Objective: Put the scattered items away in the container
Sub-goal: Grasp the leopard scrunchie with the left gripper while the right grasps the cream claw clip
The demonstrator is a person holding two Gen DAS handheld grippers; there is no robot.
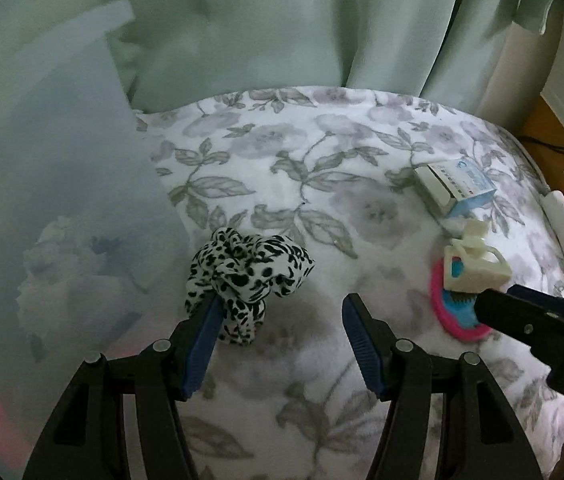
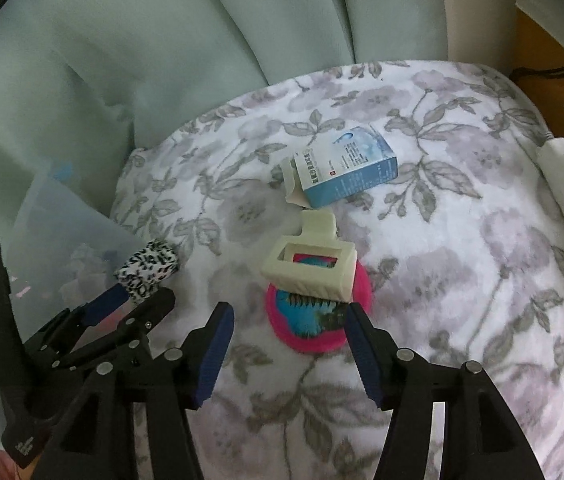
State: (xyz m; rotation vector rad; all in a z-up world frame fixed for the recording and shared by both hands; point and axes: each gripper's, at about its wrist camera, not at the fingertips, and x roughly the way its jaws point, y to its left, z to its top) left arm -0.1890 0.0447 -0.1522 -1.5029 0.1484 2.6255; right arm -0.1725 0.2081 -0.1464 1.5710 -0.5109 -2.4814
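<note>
The left claw (image 1: 277, 312) stands apart, one finger touching the spotted scrunchie (image 1: 247, 268) beside the translucent container (image 1: 49, 200) at the bed's left edge. The right claw (image 2: 290, 324) (also apart, gripping nothing) hovers over the cream hair clip (image 2: 310, 266) lying on a pink disc (image 2: 318, 320); a blue box (image 2: 346, 172) lies just beyond, mid-blanket (image 2: 462, 260).

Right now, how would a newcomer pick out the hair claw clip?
Start at the floral blanket. Below the blue medicine box lies a pink round brush. The claw clip rests on it: the only cream, toothed, boxy piece.
</note>
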